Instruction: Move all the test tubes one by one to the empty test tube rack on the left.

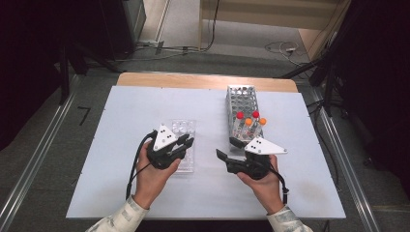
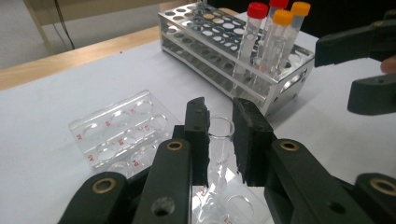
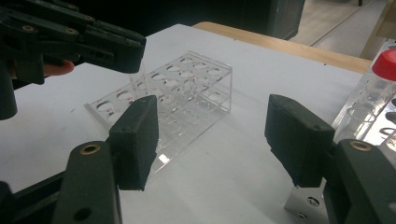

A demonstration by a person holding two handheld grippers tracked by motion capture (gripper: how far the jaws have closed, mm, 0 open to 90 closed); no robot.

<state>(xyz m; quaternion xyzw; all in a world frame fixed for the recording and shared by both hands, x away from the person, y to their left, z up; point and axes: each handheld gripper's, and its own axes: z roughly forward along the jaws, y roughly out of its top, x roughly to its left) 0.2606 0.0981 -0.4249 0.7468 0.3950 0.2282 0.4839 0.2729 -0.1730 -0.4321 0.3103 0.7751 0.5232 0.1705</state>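
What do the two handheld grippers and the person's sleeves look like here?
Both the left gripper and the right gripper are black, with two blocky jaws on arms with brass-coloured pivots. Each carries a pale three-cornered plate with dark dots on top and trails a black cable. The sleeves are light with a faint mottled pattern.
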